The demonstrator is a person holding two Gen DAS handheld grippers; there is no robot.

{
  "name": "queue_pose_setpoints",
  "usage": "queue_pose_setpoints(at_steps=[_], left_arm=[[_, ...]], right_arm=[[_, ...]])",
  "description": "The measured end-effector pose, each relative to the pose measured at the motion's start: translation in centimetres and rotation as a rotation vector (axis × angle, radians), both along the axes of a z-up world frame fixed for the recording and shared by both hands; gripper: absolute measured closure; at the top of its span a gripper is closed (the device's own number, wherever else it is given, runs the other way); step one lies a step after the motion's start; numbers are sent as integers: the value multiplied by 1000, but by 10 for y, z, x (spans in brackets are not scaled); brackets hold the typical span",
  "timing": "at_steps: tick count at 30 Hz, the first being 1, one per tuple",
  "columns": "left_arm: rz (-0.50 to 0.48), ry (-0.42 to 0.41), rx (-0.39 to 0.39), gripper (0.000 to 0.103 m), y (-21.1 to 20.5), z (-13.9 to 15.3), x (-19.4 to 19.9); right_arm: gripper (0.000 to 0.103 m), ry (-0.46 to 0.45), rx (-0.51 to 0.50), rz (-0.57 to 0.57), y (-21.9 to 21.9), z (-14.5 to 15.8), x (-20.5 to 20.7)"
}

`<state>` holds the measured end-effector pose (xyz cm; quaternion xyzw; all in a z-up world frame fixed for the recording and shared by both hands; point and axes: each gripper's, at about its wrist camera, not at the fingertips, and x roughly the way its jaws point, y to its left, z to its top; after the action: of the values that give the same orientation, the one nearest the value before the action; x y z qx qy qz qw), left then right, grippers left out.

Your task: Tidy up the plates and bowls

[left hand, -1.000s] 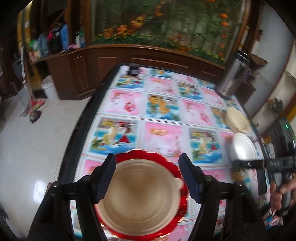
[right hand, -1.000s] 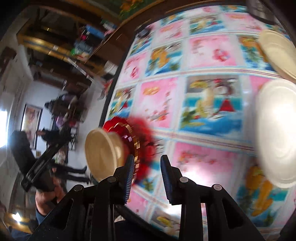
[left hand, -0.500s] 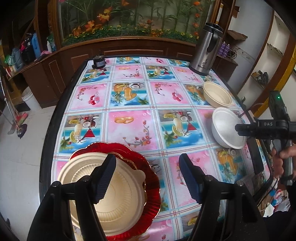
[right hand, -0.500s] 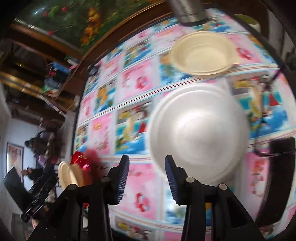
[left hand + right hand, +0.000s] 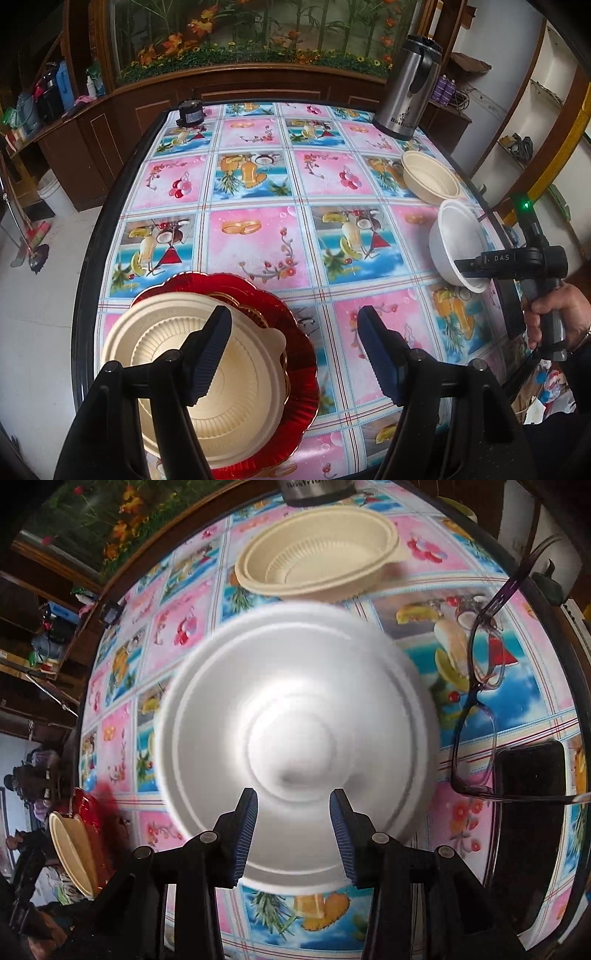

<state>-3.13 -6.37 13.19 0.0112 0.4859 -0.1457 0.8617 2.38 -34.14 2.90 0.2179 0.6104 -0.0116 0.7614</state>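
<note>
Covering the table is a glossy tablecloth (image 5: 255, 236) with pink and blue squares showing fruits and flowers, and behind the table a wooden cabinet with artificial flowers is standing. At the far right of the table a steel thermos jug (image 5: 410, 88) is standing, and at the far left a small black device (image 5: 190, 114) is sitting.

At the near left, a cream plate (image 5: 177, 369) is lying on a red scalloped plate (image 5: 295, 350). The left gripper (image 5: 295, 354) is hovering above the right part of this stack with its fingers spread wide and holding nothing; the left finger is over the cream plate, the right finger is over the bare tablecloth.

At the right side, a white bowl (image 5: 295, 709) is sitting upright on the cloth, and a cream bowl (image 5: 321, 561) is sitting just behind it, nearer to the jug. The right gripper (image 5: 293, 834) is pointing down over the near rim of the white bowl, its fingers partly apart and pinching nothing; I cannot tell if they are touching the bowl. In the left wrist view a hand (image 5: 557, 314) is holding its handle.

Right of the white bowl, glasses (image 5: 480, 686) are lying beside a black phone (image 5: 528, 812).
</note>
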Motion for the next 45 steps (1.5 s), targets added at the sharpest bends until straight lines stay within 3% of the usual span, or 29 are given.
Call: queue_pose_setpoints(at_steps=[10,24,28,36,38,45], left_arm=[[-14,11,-4,33,-2,-3,-1],[-36,15,-22,33,-11,-4,-1],[-42,18,-25,33,-13,-4,-1],[-65,11,-41,33,-23,4,-2],[-77,25,-46,29,-28,2,0],[-165,95,-72,28,-64,-10,3]], right_arm=[[59,30,39,62,26,-3,-8],[59,85,177,244,103,4,-42],[59,65,228,272,112,12,-44],[59,-89,173,204,81,59,-40],[52,-120,150,167,68,68,-44],[49,-155,88,66,24,74,-62]])
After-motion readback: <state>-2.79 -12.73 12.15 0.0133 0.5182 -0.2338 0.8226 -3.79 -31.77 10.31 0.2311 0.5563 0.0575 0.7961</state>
